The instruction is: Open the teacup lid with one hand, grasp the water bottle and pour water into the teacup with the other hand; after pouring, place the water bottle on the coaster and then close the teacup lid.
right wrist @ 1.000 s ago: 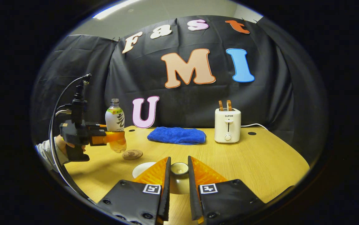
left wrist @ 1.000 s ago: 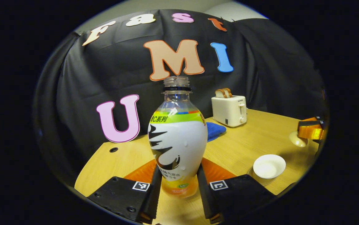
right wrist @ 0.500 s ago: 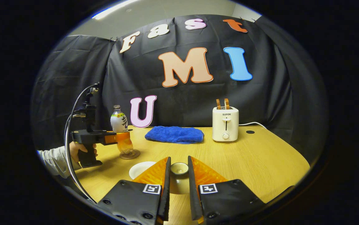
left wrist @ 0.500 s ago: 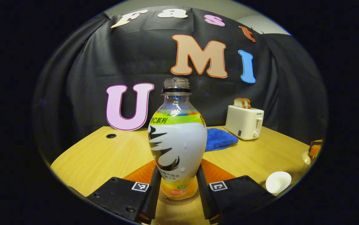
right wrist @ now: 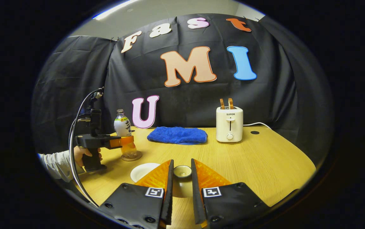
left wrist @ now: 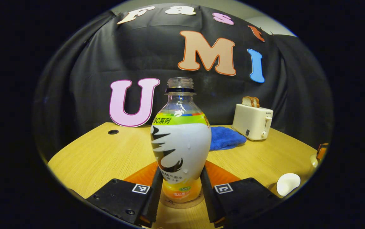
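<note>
— What's over on the left?

— In the right gripper view, a hand (right wrist: pixel 80 155) with a pale sleeve (right wrist: pixel 54 160) holds the left gripper (right wrist: pixel 125 142), and its orange fingers pinch the low part of the bottle (right wrist: pixel 122 127). The bottle stands upright on the coaster (right wrist: pixel 131 156), cap off.

— And up close?

— In the left gripper view the bottle (left wrist: pixel 181 143) sits between both fingers, which press against its sides just below the white label. Its orange base rests on the coaster (left wrist: pixel 182 203), a round brown disc on the table (left wrist: pixel 99 156).

— Moving right?

— The cup (right wrist: pixel 143 171) is white and open, just right of the coaster and near the front edge. In the left gripper view it shows as a pale bowl, the cup (left wrist: pixel 287 183), low at the right.

— Where's the lid?

— The right gripper (right wrist: pixel 181 178) holds it. The fingers are drawn close on the knob of the lid (right wrist: pixel 182 171), touching it on both sides, above the table just right of the cup.

— Farther back?

— A blue cloth (right wrist: pixel 177 135) lies by the wall, then a white toaster (right wrist: pixel 229 124) with two slices standing in it, its cord trailing right.
</note>
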The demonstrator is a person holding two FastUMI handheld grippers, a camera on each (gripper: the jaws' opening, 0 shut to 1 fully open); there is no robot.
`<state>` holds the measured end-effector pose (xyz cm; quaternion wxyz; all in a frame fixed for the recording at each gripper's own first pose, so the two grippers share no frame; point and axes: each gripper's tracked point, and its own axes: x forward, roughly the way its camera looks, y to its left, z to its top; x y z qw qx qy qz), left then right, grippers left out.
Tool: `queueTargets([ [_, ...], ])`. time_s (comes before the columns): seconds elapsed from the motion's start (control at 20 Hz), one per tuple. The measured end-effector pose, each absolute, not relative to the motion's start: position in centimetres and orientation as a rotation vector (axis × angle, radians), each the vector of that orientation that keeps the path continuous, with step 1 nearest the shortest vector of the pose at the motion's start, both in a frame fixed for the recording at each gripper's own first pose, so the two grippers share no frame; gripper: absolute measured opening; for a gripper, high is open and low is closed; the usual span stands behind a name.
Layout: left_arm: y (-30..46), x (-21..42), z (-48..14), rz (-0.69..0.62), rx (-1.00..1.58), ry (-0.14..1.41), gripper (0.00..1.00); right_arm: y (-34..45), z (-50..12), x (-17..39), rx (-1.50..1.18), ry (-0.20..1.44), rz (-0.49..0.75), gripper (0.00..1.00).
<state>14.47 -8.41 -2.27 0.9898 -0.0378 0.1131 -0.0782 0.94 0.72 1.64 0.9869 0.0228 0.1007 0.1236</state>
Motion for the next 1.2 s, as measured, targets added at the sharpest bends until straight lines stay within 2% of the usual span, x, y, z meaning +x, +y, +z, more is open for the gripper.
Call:
queueTargets([
  [0.1,-8.4,14.3,-2.2,-0.156,-0.08,0.224,0.61,0.8,1.5,1.0,0.045,0.204,0.25,0.33],
  [0.3,-8.3,14.0,-3.3,-0.144,-0.086,0.257,0.75,1.0,1.4,0.9,0.044,0.208,0.253,0.33],
  [0.35,-8.5,13.8,-3.6,-0.148,-0.094,0.262,0.75,1.0,1.4,0.9,0.044,0.208,0.254,0.33],
  [0.5,-8.6,13.5,-4.0,-0.151,-0.072,0.261,0.84,1.2,1.3,0.9,0.048,0.208,0.256,0.3],
  [0.6,-8.6,13.3,-3.8,-0.159,-0.061,0.239,0.87,1.6,1.0,0.9,0.049,0.215,0.262,0.28],
  [0.7,-8.7,13.0,-3.6,-0.16,-0.038,0.227,0.88,1.9,0.8,1.0,0.045,0.219,0.264,0.3],
  [0.8,-8.3,12.1,-3.6,-0.148,-0.014,0.23,0.98,2.7,0.7,0.9,0.042,0.22,0.273,0.32],
  [1.2,-6.1,7.8,0.7,-0.085,0.002,0.097,0.98,6.4,0.9,1.0,0.06,0.189,0.332,0.29],
])
